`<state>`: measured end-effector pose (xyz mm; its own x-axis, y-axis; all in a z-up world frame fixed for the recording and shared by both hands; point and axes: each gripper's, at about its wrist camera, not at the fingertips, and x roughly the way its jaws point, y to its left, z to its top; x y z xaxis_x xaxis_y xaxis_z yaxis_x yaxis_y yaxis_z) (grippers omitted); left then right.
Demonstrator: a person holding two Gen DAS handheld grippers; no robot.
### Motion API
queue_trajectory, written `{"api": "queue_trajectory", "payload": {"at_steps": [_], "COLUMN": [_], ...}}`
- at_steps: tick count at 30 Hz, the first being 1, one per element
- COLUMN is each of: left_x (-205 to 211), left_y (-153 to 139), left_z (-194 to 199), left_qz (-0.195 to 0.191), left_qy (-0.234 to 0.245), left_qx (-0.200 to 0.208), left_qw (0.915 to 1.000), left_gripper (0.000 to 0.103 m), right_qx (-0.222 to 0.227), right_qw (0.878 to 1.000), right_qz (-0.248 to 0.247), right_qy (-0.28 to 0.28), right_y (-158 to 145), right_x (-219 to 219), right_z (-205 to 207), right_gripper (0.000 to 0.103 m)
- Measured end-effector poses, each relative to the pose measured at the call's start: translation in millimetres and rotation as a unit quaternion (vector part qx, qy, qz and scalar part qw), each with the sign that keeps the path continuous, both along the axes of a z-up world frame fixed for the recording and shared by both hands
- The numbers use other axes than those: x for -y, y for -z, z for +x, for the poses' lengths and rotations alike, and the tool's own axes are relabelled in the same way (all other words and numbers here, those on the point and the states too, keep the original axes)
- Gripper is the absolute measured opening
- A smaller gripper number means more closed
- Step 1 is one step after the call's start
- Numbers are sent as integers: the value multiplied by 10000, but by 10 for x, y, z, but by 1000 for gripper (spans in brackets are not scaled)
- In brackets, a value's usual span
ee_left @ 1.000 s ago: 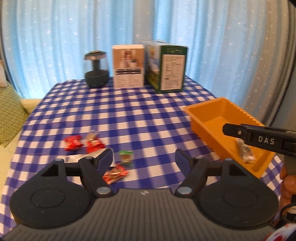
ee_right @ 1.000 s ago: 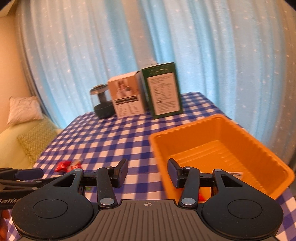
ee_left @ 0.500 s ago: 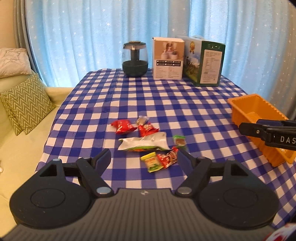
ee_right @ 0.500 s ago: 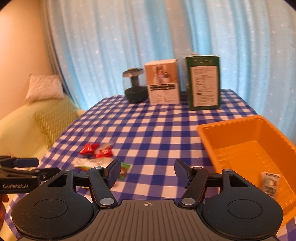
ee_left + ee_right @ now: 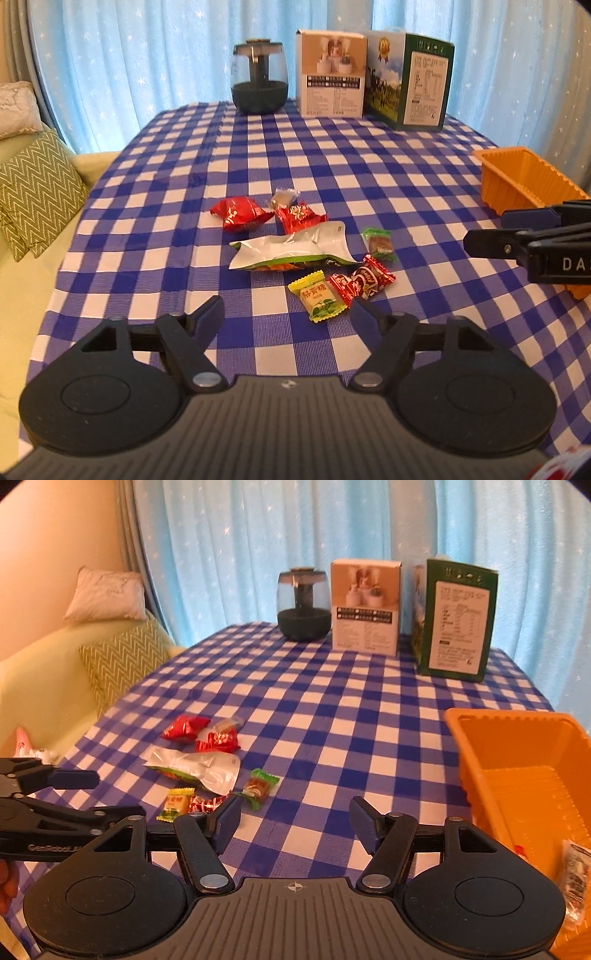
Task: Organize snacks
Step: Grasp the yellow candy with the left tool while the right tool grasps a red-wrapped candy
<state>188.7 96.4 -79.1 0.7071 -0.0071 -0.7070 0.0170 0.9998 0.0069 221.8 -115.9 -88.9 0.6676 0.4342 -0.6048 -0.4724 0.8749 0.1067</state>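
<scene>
Step in hand: reach for the next snack.
- Left gripper (image 5: 286, 314): jaws spread, empty, just closing a little; low over the table (image 5: 332, 147), yellow candy (image 5: 317, 298) just ahead.
- Right gripper (image 5: 294, 818): spread, empty.
- Snacks: 7 loose, clustered mid-table.
- Bin (image 5: 524, 775): right edge, some packets inside.

Next: straddle 1 candy, pinch, carry to bin.

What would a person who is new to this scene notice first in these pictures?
Probably the blue and white checked tablecloth, with a small heap of bright wrapped snacks lying near its middle. The orange plastic bin at the table's right edge stands out next. Two cardboard boxes and a dark glass jar stand at the far edge.
</scene>
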Motion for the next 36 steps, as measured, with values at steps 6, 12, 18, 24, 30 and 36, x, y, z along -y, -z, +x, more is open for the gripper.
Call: {"api": "queue_trajectory", "payload": {"at_steps": [6,12,18,24,30,36], "left_x": [-35,36,-15,-174,-363,-372], "left_y": [130,228,243,228,226,231], "left_z": [256,433,390,276,202,197], "left_qz": [-465,-400,-114,-26,-312,-332], "left_qy": [35,115,129,32,-198,-177], "left_qx": [-181,-361,-481,-488,-523,-519], "left_qw": [9987,9985,9987,9988,9979,9979], "left_gripper": [43,38,21,18,18,19], "right_qx": [-217,-270,-310,-268,-220,-206], "right_qw": [9996,9996,9995,9979,9938,9915], "right_qz": [46,11,11,-33,-238,-433], "right_qy": [152,95,-95,-592,-1064,-1209], "right_y": [74,113,165,234,365,528], "right_x": [-26,-78,-204,-420,-683,-847], "right_z": [158,197,221,176,166,243], "right_gripper": [65,65,65,65,65,65]}}
